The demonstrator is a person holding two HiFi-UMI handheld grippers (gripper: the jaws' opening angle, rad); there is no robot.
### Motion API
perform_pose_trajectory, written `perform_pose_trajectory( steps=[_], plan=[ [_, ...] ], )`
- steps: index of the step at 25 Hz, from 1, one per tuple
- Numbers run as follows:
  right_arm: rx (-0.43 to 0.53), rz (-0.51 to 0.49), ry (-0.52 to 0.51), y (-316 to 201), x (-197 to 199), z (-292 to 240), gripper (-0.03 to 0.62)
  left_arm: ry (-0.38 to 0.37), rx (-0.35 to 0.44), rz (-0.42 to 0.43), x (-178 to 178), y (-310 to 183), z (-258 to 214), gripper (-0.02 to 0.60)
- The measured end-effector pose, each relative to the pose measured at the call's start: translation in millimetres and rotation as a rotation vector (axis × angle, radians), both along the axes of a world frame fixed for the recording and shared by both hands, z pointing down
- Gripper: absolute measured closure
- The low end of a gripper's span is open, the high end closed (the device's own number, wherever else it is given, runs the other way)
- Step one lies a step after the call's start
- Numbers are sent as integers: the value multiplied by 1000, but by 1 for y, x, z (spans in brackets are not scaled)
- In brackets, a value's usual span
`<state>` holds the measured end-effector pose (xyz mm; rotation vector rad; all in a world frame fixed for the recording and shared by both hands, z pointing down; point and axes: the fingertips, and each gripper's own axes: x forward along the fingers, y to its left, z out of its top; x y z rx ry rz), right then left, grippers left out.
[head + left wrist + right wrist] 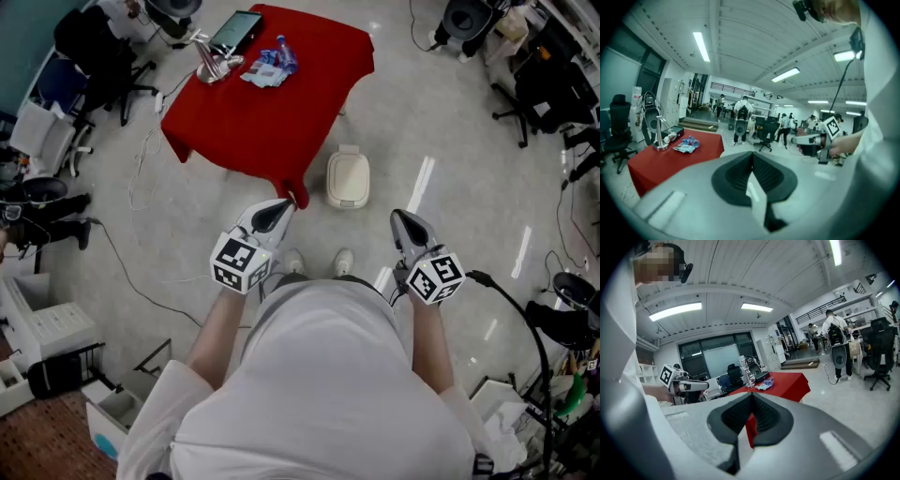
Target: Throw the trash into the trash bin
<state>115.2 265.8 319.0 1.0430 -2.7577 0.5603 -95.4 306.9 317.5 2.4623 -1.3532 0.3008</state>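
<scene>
The left tool (273,216) and the right tool (409,226) are both pressed together with nothing between their jaws. The red-draped counter's (281,131) near corner hangs just ahead of the left tool. Beside that corner, on the floor (450,141), stands the white trash bin (348,178), lid down. The trash (270,67), blue wrappers, lies near the counter's far edge, beside a metal stand (212,62) and a black case (236,31).

Crumpled blue-and-white plastic wrappers (270,67) were seen on a red-clothed square table (272,127), toward its far edge, just right of a bent chrome wire stand (214,64). A cream lidded plastic trash bin (348,178) was set on the pale floor (441,141), just beside the table's near right corner.
</scene>
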Motion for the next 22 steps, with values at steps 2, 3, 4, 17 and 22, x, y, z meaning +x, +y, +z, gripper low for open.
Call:
perform_pose_trajectory(
  steps=[2,3,4,17,22],
  plan=[
    [-1,5,1,-3,-3,0,592,1,-5,4,-3,-3,1,578],
    [-2,8,2,-5,-4,0,592,2,-7,6,-4,-5,1,578],
    [-2,11,2,-7,-5,-1,592,1,-9,9,-5,-6,2,578],
    [-33,44,25,-8,-18,10,592,-4,-41,70,-19,-15,18,578],
    [-63,70,41,-3,-24,25,592,-14,-63,103,-33,-10,31,578]
  ],
)
